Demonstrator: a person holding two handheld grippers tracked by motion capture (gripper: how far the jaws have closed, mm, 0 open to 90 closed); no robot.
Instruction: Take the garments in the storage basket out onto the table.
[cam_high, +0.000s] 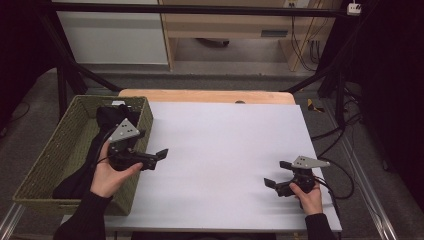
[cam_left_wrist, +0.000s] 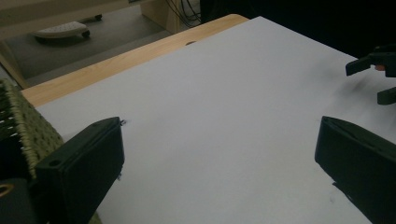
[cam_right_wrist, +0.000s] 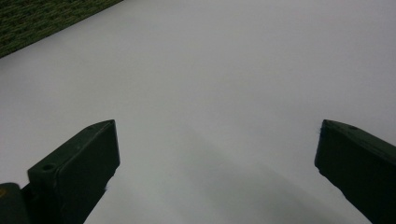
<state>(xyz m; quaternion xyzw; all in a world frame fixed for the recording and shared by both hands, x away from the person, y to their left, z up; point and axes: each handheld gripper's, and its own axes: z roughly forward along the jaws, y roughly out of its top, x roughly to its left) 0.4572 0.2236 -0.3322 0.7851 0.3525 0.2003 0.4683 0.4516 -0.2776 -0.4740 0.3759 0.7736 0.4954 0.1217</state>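
A woven green basket (cam_high: 47, 155) stands at the table's left and holds a black cloth (cam_high: 106, 119). By the basket's right wall, a hand holds my left gripper (cam_high: 154, 145) open and empty, jaws pointing right over the white sheet (cam_high: 225, 140). In the left gripper view the left gripper (cam_left_wrist: 219, 140) has its jaws wide apart above bare sheet, with the basket's corner (cam_left_wrist: 28, 126) at the left. Near the front right, my right gripper (cam_high: 276, 174) is open and points left. The right gripper view shows the right gripper (cam_right_wrist: 217, 140) spread over the sheet and holding nothing.
The wooden table edge (cam_high: 200, 96) shows beyond the sheet. Black frame legs (cam_high: 62, 85) stand at both far corners. Cables (cam_high: 345, 175) trail off the table's right side. The basket wall (cam_right_wrist: 37, 18) lies far ahead of the right gripper.
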